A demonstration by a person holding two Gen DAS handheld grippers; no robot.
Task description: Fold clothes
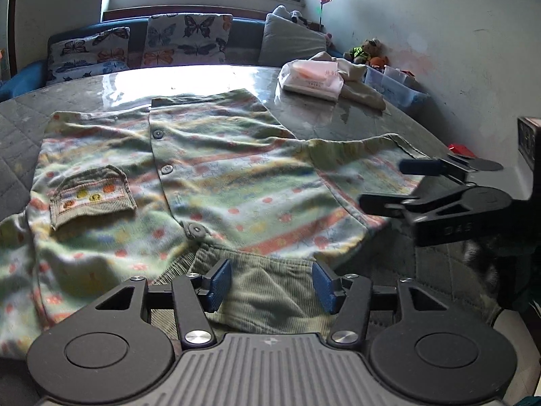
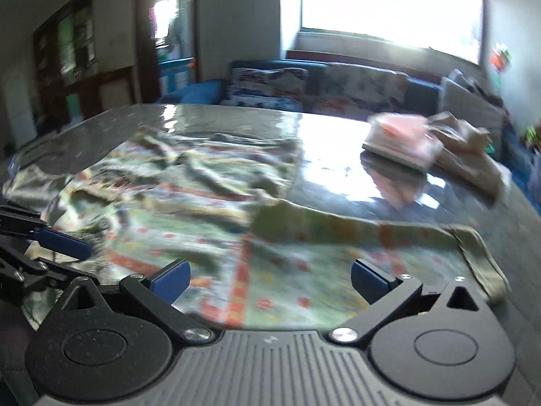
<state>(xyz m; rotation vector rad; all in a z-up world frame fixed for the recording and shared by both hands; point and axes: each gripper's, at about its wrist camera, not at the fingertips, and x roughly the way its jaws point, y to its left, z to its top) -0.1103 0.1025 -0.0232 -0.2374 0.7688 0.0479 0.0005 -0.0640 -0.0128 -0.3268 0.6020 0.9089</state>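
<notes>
Striped shirt [image 1: 209, 169] lies spread flat on glossy table [image 1: 338, 115], corduroy collar [image 1: 270, 291] at 6 o'clock. Left gripper [image 1: 272, 286] jaws half apart, straddling collar, pads not pressing. Right gripper [image 2: 268, 279] jaws wide, empty, over sleeve [image 2: 389, 247]. Tissue pack [image 1: 312, 77] at 1 o'clock.

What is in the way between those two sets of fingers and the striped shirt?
Nothing visible. The left gripper hangs open over the shirt collar; the right gripper is open above a sleeve. The tissue pack lies apart.
</notes>
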